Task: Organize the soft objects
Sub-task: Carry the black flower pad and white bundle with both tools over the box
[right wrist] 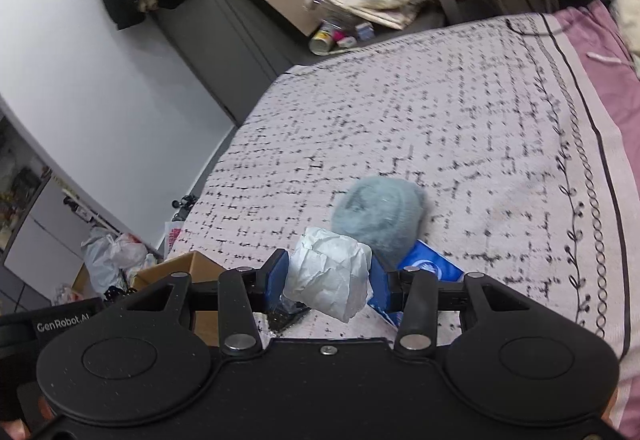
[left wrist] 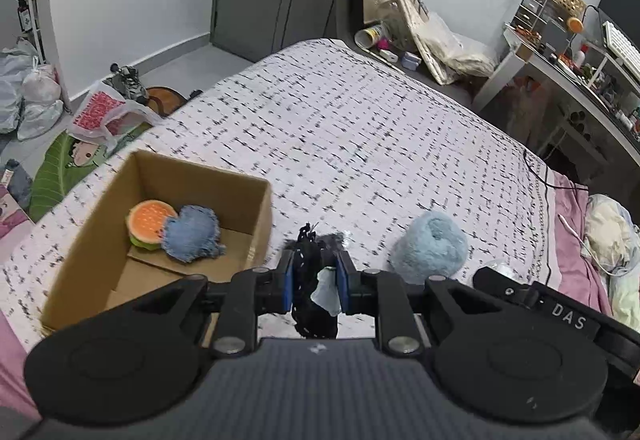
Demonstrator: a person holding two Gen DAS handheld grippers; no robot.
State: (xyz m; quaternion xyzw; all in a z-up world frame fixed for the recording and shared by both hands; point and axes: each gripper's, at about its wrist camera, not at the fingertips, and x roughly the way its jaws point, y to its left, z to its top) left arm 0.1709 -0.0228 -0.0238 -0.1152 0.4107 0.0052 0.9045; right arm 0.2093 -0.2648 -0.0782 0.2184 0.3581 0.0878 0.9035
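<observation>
The left hand-held gripper (left wrist: 314,280) pinches a black fabric piece (left wrist: 310,272) beside the cardboard box (left wrist: 92,264), likely bound for it alongside the burger plush (left wrist: 148,224). The right hand-held gripper (right wrist: 329,276) clamps crumpled white paper (right wrist: 328,276); the blue fluffy ball (right wrist: 380,216) lies on the bed (right wrist: 440,120) just beyond.

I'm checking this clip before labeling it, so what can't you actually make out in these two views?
- Black soft item, left wrist view: lower part hidden behind the left gripper; identity unclear.
- Blue packet, right wrist view: mostly covered by the right gripper and its white crumpled wad.
- Cardboard box, right wrist view: interior hidden by the gripper body.
</observation>
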